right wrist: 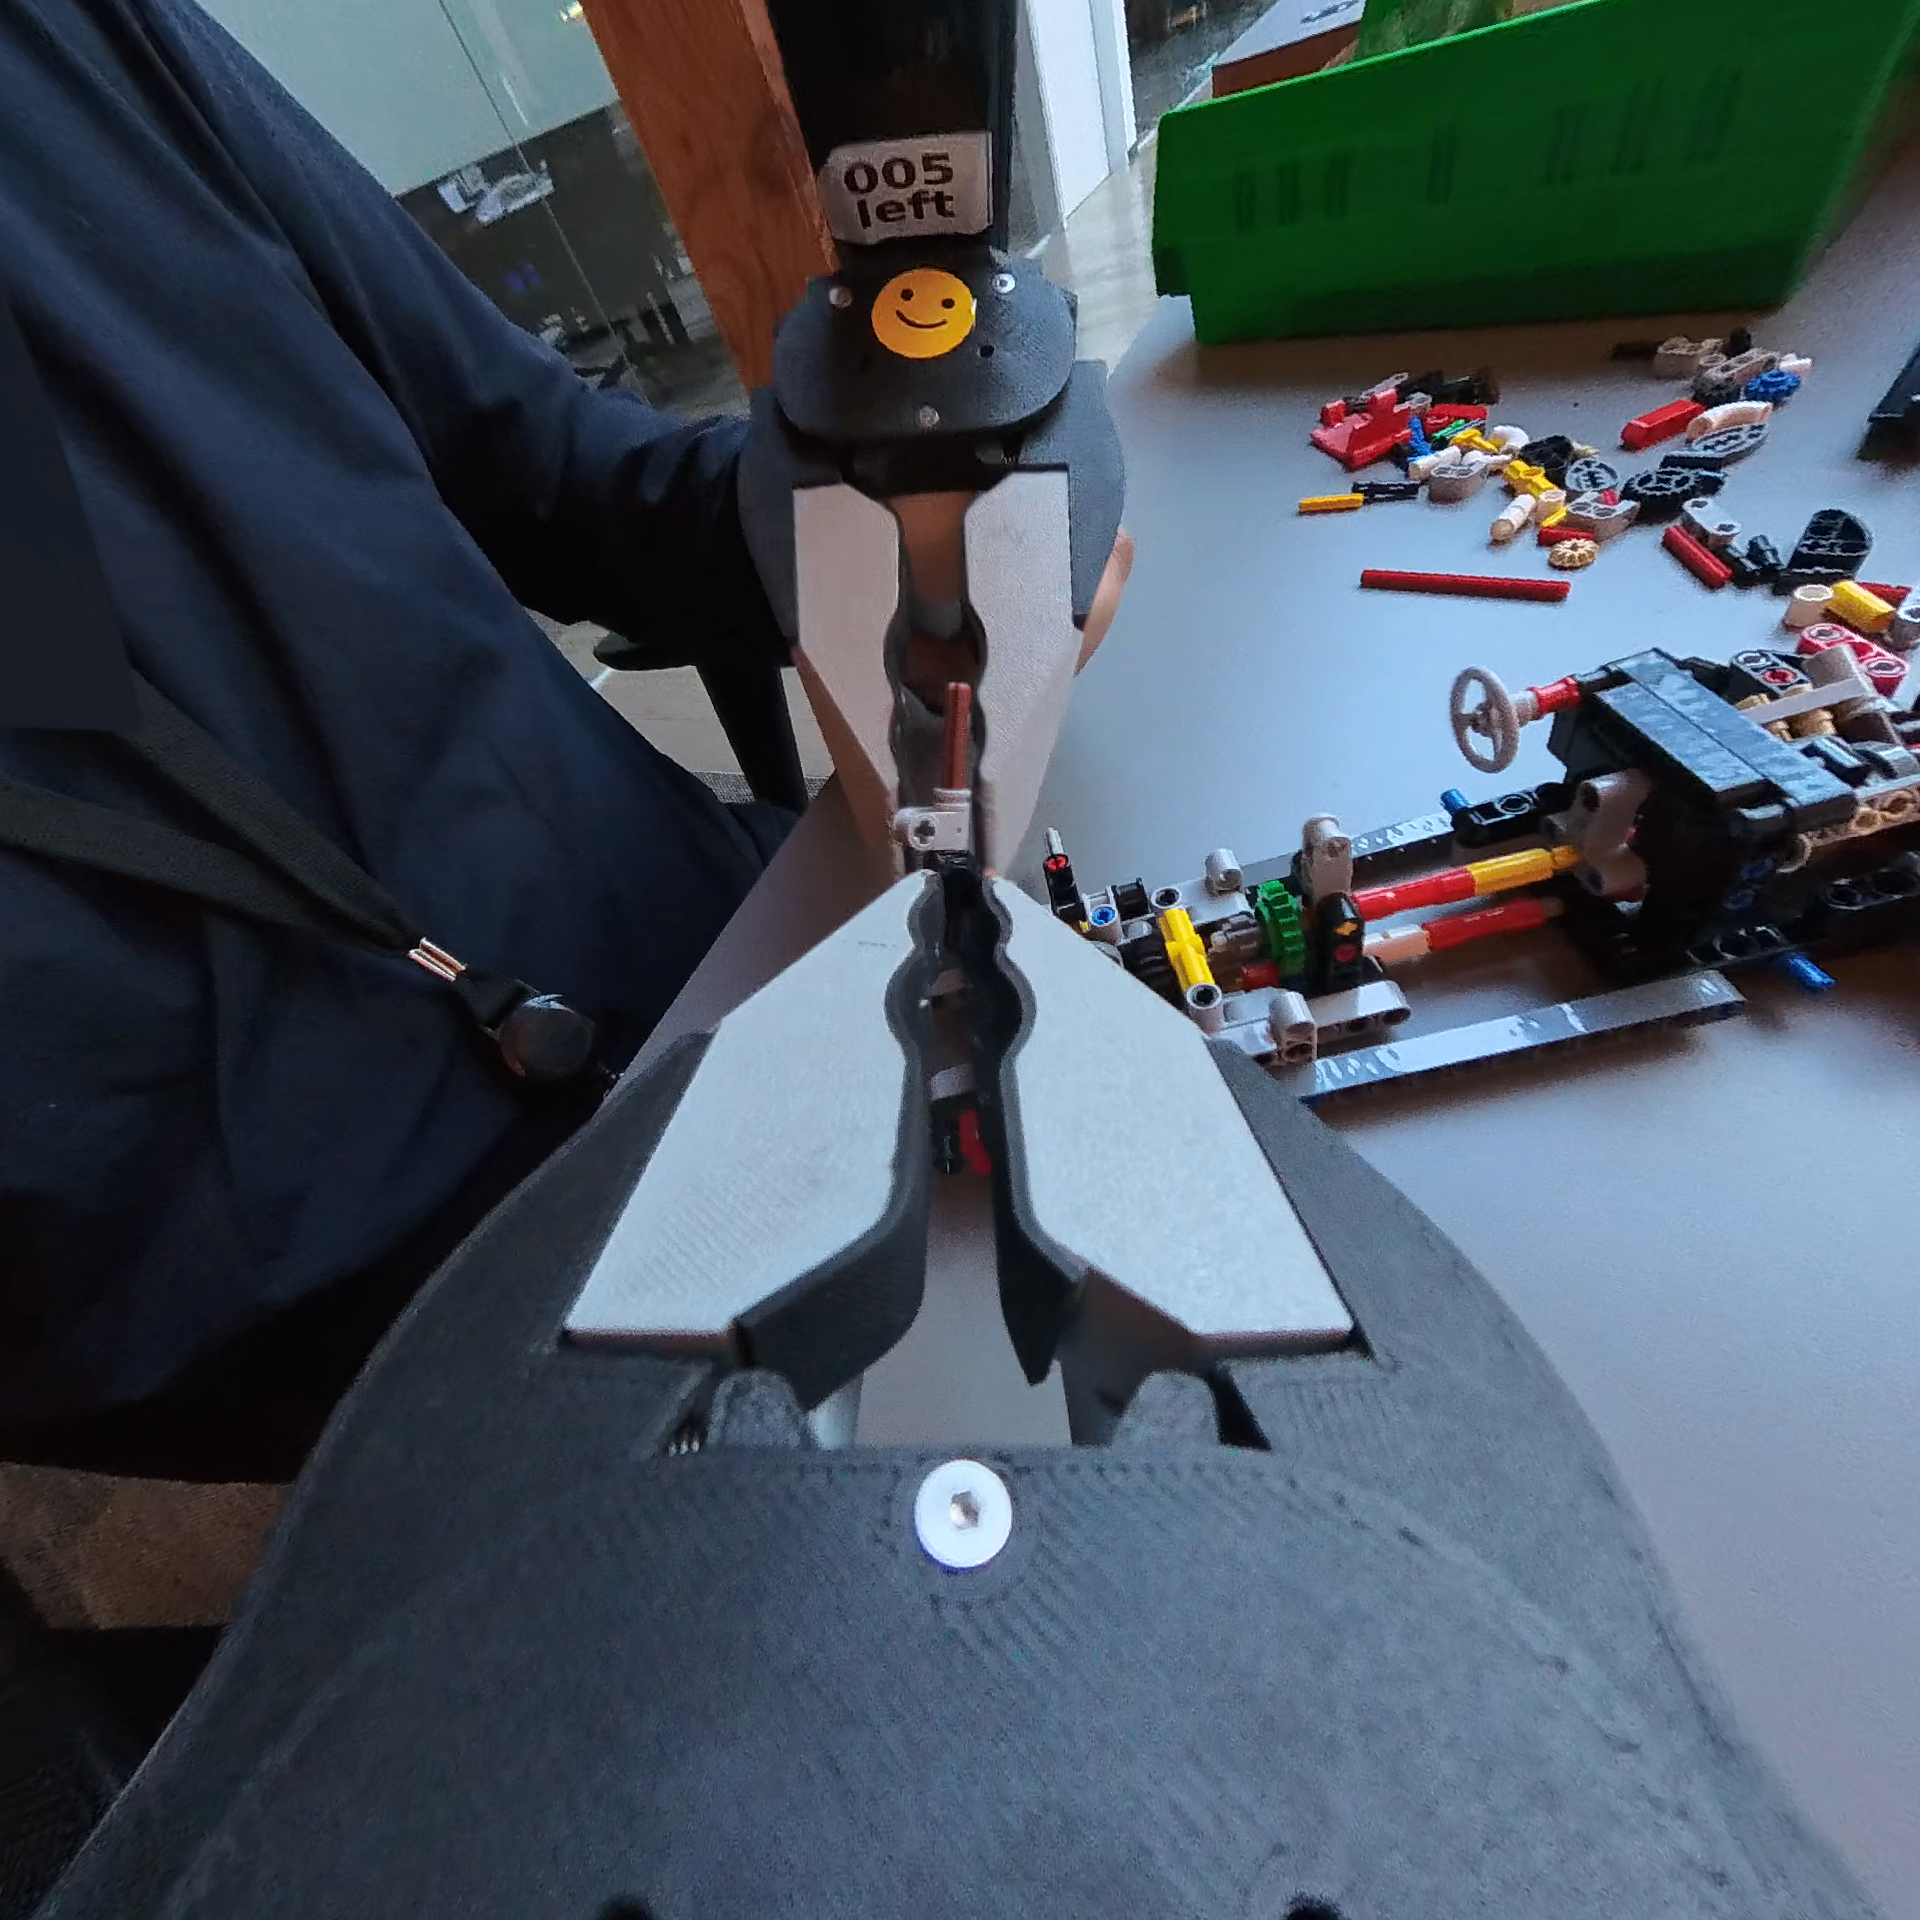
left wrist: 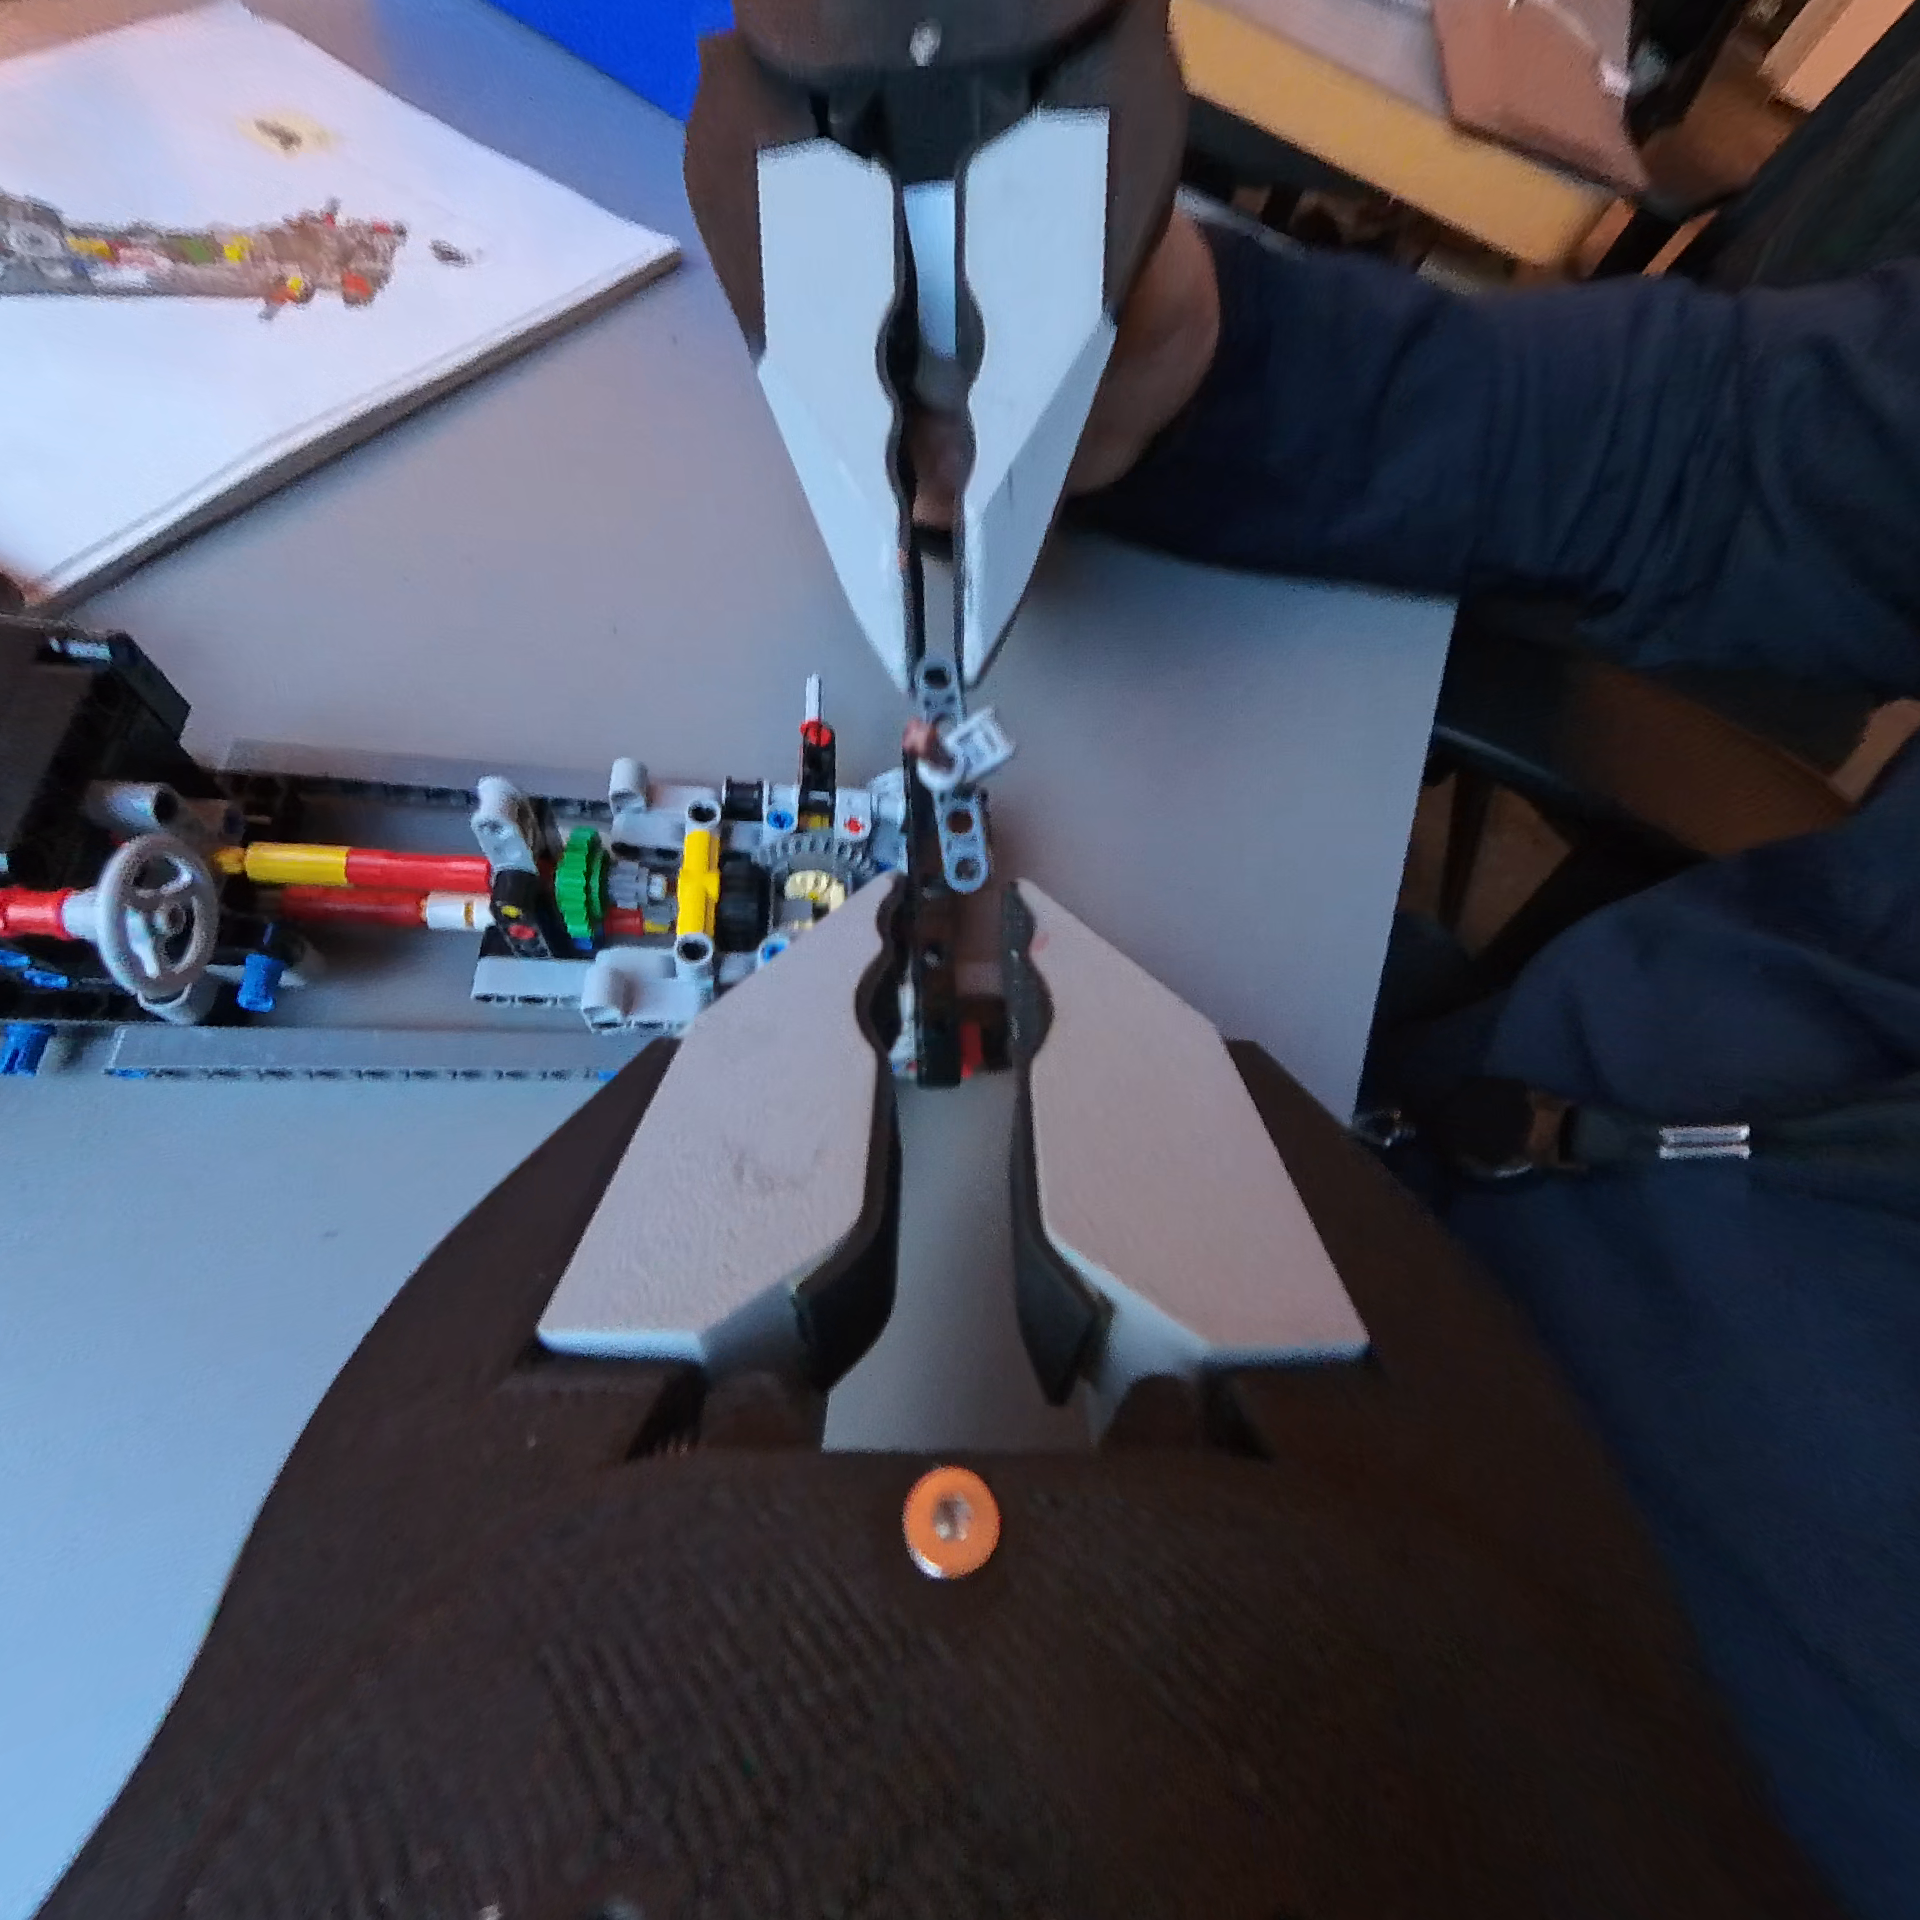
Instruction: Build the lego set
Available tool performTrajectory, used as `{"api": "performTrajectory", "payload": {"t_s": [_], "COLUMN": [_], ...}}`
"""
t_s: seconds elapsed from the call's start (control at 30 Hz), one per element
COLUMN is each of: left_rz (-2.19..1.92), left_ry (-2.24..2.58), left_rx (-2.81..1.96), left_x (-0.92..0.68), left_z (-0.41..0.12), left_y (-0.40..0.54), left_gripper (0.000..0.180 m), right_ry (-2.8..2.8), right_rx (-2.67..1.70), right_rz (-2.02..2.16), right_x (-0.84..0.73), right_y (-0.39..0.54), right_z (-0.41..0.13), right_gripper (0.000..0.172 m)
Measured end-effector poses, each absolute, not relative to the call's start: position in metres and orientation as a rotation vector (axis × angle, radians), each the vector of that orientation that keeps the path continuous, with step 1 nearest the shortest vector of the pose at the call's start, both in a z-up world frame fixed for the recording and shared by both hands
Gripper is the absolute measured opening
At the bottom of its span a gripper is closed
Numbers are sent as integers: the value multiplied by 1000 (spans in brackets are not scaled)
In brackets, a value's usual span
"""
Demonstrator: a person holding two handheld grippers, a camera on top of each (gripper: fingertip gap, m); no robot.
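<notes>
My right gripper [right wrist: 961,881] is shut on a small brick sub-assembly [left wrist: 961,821]: a thin grey beam with holes, a black bar, a brown axle [right wrist: 957,727] and a light grey connector [right wrist: 933,826]. In the left wrist view the right gripper [left wrist: 935,675] comes in from the top and pinches the grey beam's upper end. My left gripper [left wrist: 956,888] faces it tip to tip. Its fingers stand apart around the black bar and brown axle, with a gap beside them. It also shows in the right wrist view [right wrist: 940,831]. Both are above the grey table [left wrist: 1195,727] near its edge.
A long brick chassis [left wrist: 623,894] with steering wheel, green gear and red-yellow shafts lies just left of the grippers; it also shows in the right wrist view [right wrist: 1351,935]. An open instruction book [left wrist: 260,260], loose parts [right wrist: 1558,468], a green bin [right wrist: 1507,177], and a person's dark sleeve [left wrist: 1558,436]. The tips of both grippers are at nearly the same place.
</notes>
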State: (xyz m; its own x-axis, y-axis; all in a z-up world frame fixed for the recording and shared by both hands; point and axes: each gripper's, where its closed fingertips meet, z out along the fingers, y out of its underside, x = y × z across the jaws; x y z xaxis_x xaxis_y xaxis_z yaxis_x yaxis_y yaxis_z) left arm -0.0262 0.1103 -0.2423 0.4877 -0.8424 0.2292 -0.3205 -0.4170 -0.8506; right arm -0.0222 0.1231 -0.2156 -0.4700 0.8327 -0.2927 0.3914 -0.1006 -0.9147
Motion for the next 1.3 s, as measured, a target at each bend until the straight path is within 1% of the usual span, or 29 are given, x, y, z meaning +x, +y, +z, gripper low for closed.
{"api": "performTrajectory", "payload": {"t_s": [0.1, 0.23, 0.37, 0.47, 0.67, 1.3], "left_rz": [-906, -910, -782, -707, -690, -583], "left_ry": [915, 918, 1005, 1039, 1023, 1057], "left_rx": [-1924, -1963, -2034, -2026, -2045, -2004], "left_x": [-24, -28, -28, -26, -22, -22], "left_z": [-232, -237, -250, -248, -255, -256], "left_y": [112, 110, 109, 114, 117, 115], "left_gripper": [6, 6, 5, 5, 5, 5], "right_ry": [-1803, -1845, -1940, -1945, -2001, -2082], "right_rx": [-1335, -1348, -1379, -1375, -1398, -1332], "right_rz": [1579, 1550, 1422, 1375, 1290, 1124], "right_x": [-24, -23, -20, -17, -13, -12], "right_y": [120, 117, 117, 121, 124, 123], "right_z": [-218, -228, -244, -242, -251, -253], "right_gripper": [3, 3, 3, 3, 2, 2]}}
